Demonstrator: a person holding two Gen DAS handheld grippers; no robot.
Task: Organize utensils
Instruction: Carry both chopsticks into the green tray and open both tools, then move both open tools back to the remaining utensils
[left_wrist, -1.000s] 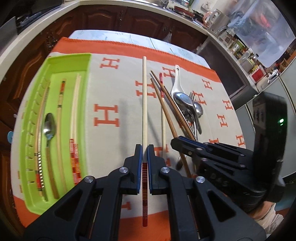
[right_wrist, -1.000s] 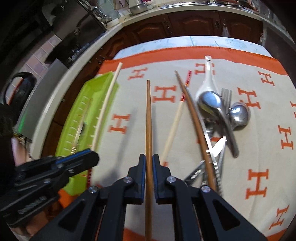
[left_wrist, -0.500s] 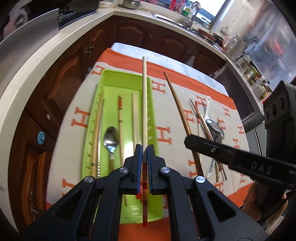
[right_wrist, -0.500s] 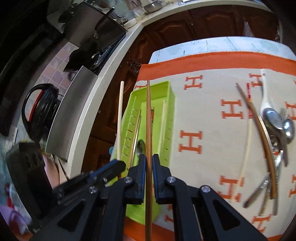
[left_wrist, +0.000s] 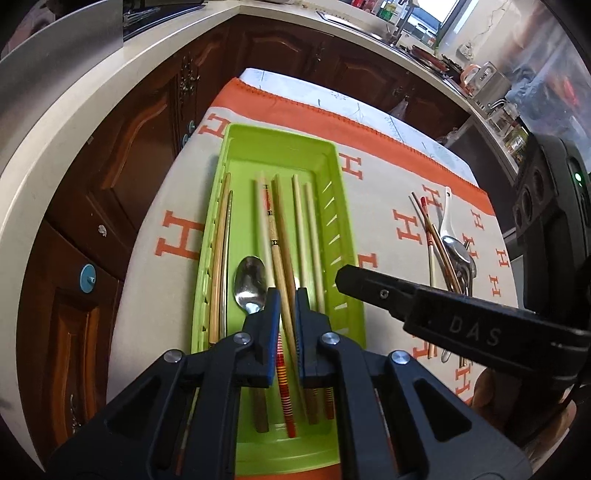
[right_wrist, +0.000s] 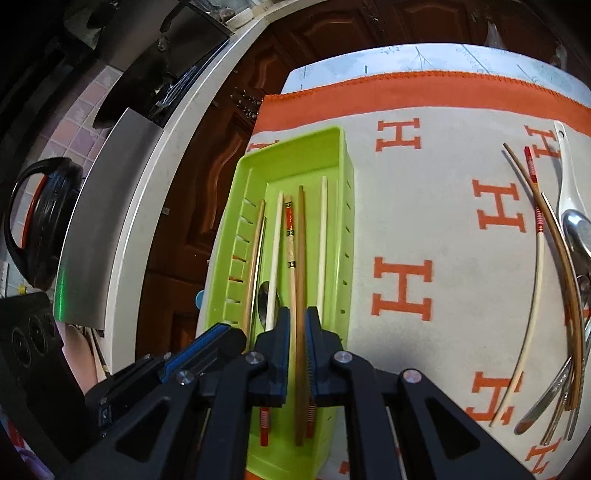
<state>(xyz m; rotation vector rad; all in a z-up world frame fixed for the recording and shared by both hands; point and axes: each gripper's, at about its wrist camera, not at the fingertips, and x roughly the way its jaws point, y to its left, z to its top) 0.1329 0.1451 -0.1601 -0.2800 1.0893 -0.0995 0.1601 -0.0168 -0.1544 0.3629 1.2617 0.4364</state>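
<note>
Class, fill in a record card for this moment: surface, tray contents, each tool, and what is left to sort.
Surface: patterned cloth with an orange border
Tray: green tray holding several chopsticks and one metal spoon
Left tool: over the tray, jaws apart
Right tool: over the tray, brown chopstick between its jaws, grip unclear
Left to sort: utensil pile on the cloth, apart from the tray

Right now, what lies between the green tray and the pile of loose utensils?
Only bare orange-and-cream H-patterned cloth lies between the lime-green plastic tray and the pile of loose utensils; the right wrist view shows it best.
</note>
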